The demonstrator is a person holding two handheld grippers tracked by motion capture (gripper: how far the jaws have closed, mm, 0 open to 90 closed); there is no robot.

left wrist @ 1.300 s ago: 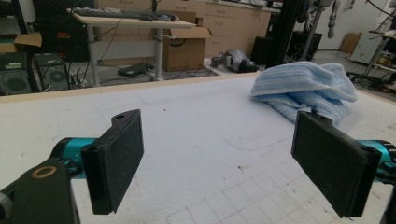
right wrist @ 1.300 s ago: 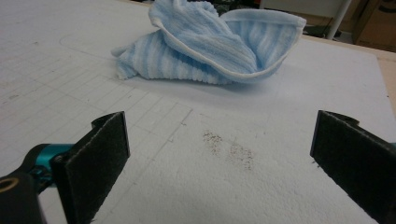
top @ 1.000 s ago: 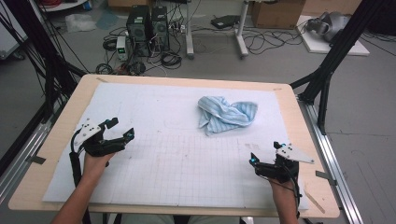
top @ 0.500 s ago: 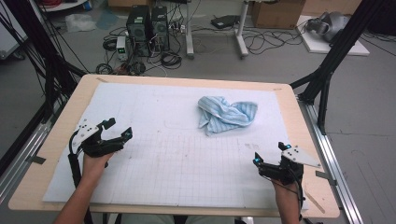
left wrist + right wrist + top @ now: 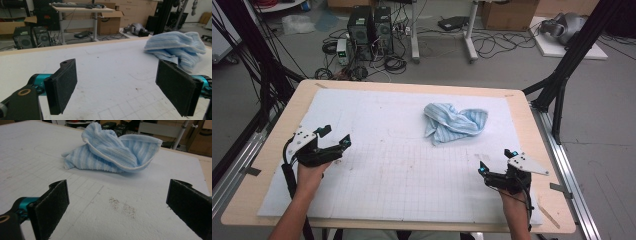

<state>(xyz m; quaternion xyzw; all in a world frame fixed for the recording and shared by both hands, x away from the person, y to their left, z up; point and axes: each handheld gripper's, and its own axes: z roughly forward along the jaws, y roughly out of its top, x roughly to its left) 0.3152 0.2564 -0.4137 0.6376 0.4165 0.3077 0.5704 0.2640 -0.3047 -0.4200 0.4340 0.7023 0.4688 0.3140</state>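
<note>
Left hand-held gripper (image 5: 334, 138) sits at the left side of the table (image 5: 272, 150), jaws spread wide, nothing in them. Middle-right on the white gridded mat (image 5: 377, 165) there's a crumpled blue striped towel (image 5: 454, 122), well apart from both. Right hand-held gripper (image 5: 497, 162) hangs near the front right corner, also released and empty.
</note>
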